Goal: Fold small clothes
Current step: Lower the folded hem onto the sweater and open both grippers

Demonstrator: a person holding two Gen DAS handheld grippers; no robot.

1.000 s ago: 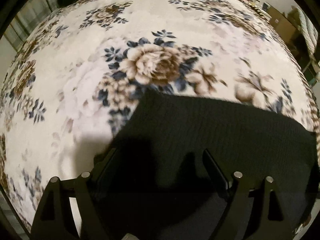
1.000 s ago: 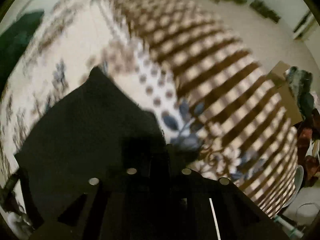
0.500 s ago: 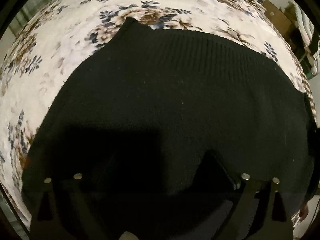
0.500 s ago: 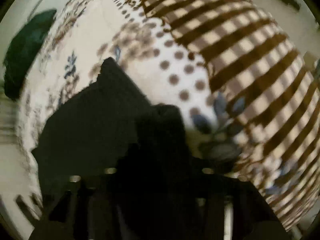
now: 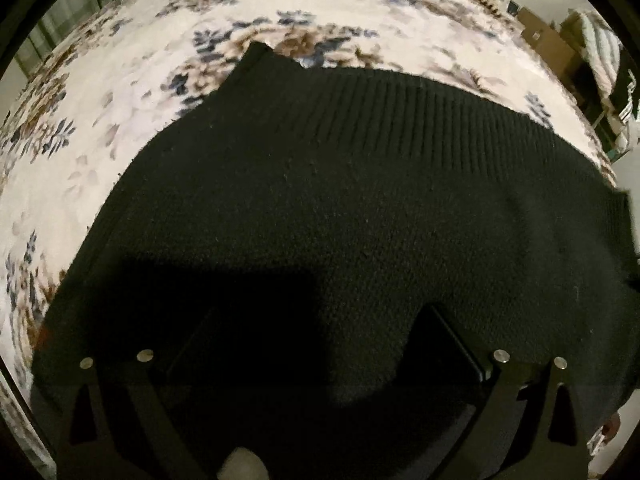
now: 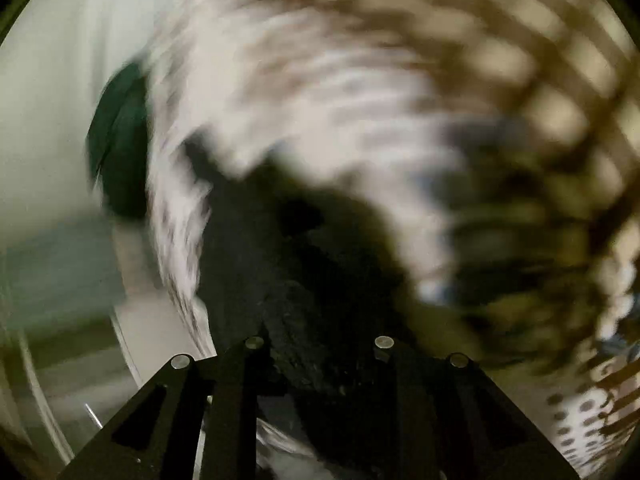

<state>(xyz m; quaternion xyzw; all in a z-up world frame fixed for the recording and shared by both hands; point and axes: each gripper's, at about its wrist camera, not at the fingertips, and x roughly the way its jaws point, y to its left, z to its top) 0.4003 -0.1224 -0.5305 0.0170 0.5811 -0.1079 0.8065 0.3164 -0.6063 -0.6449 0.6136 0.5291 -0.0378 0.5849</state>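
Directly beneath the spread left tongs (image 5: 320,332) lies the black sweater (image 5: 360,200).

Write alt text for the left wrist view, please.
A black knitted garment lies spread on a floral blanket, filling most of the view. The left gripper hangs just above it, fingers wide apart and holding nothing.

black knit garment (image 5: 340,208) spread on floral blanket (image 5: 120,112), left gripper (image 5: 320,332) wide open above
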